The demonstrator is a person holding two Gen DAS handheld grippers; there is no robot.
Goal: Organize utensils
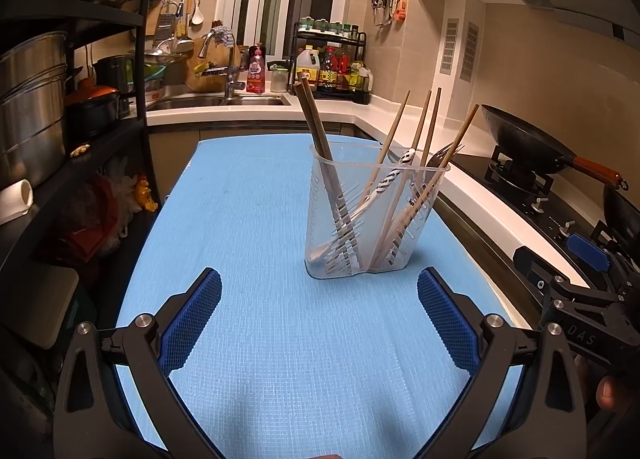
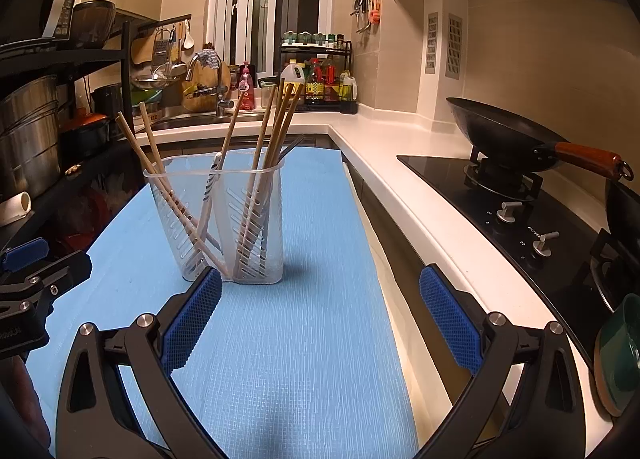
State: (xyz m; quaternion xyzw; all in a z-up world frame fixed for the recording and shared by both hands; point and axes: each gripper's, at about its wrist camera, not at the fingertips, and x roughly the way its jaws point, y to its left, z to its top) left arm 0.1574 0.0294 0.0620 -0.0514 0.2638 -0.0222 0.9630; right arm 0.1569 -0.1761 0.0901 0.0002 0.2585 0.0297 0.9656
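— On the blue mat [image 1: 256, 219], what stands there?

— One clear holder [image 1: 372, 215], upright, with slotted walls and two compartments. From the left wrist view it sits past the fingertips, a little right of centre. From the right wrist view it is at the near left, just behind the left blue pad [image 2: 192, 319].

— And what fills it?

— Chopsticks [image 1: 424, 163] leaning out at angles, two darker ones [image 1: 316, 127] in the left compartment by the left camera. A white utensil with dark stripes [image 1: 392, 175] slants across the middle, and a dark fork [image 1: 440, 155] shows at the right rim. Which compartment the striped one stands in, I cannot tell.

— The grippers?

— Left gripper [image 1: 320, 299] is spread wide, nothing between its pads, hovering over the mat near the holder. Right gripper [image 2: 320, 299] is wide too, empty, its right finger over the mat's edge toward the white counter [image 2: 400, 163].

— Can each see the other?

— Yes. The right one shows at the far right of the left view, and the left one at the left edge of the right view.

— Anything to the right?

— A wok [image 2: 508, 139] on the stove [image 2: 520, 211], well apart from the holder.
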